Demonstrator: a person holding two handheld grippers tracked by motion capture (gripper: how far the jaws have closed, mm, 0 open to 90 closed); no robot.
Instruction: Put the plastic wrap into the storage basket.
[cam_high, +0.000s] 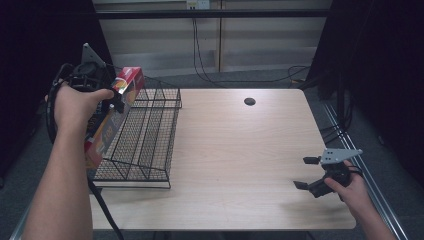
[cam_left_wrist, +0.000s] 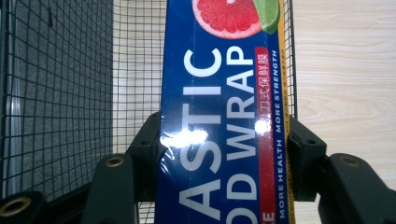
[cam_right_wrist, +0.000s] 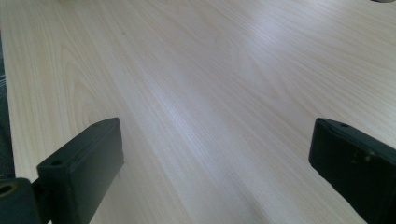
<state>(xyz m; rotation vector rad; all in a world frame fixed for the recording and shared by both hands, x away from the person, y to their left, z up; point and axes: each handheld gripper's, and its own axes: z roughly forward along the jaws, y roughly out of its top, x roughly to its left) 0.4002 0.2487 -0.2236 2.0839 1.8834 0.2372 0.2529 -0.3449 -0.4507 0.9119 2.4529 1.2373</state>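
A long blue box of plastic food wrap (cam_high: 111, 117) with a red end and a grapefruit picture is held tilted above the left side of a black wire rack (cam_high: 150, 135). My left gripper (cam_high: 116, 100) is shut on the box about midway along it. In the left gripper view the box (cam_left_wrist: 219, 121) runs up between both jaws, with the rack's mesh (cam_left_wrist: 70, 93) below it. My right gripper (cam_high: 306, 172) rests low over the table's front right, open, with nothing between its fingers. The right gripper view shows the right gripper (cam_right_wrist: 215, 163) over bare wood.
The light wooden table (cam_high: 240, 150) has a dark cable hole (cam_high: 249, 101) near its far edge. Cables trail on the floor behind and to the right. The rack stands at the table's left edge.
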